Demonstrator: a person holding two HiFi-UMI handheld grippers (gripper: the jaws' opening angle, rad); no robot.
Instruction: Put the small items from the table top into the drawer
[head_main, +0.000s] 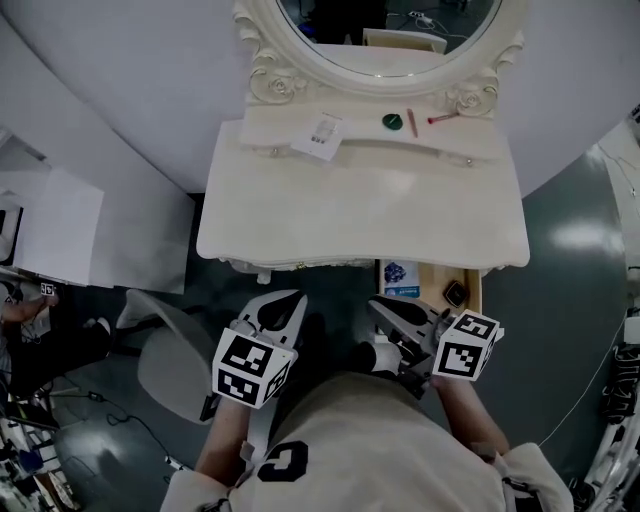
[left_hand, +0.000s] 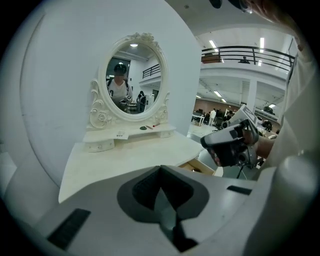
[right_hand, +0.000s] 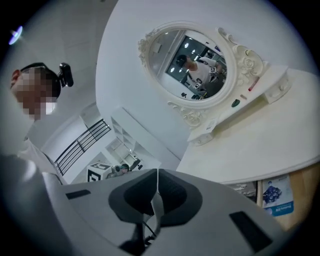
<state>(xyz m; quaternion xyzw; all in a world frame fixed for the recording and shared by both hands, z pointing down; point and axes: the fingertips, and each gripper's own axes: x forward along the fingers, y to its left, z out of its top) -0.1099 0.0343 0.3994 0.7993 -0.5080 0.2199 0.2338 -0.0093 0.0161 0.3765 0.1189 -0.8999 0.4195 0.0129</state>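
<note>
On the mirror shelf of the white dressing table (head_main: 360, 215) lie a white card (head_main: 319, 135), a green round item (head_main: 391, 121), a pink stick (head_main: 411, 122) and a red item (head_main: 440, 118). The drawer (head_main: 470, 285) under the table's right front stands open, with a blue card (head_main: 400, 275) and a small dark item (head_main: 455, 293) inside. My left gripper (head_main: 288, 300) and right gripper (head_main: 385, 305) hang in front of the table, below its edge, both shut and empty. From the left gripper view I see the shelf items (left_hand: 143, 128) far off.
An oval mirror (head_main: 390, 30) in a carved frame rises behind the shelf. A grey chair (head_main: 165, 365) stands left of me. A white cabinet (head_main: 60, 225) sits further left. The curved white wall (head_main: 120, 90) backs the table.
</note>
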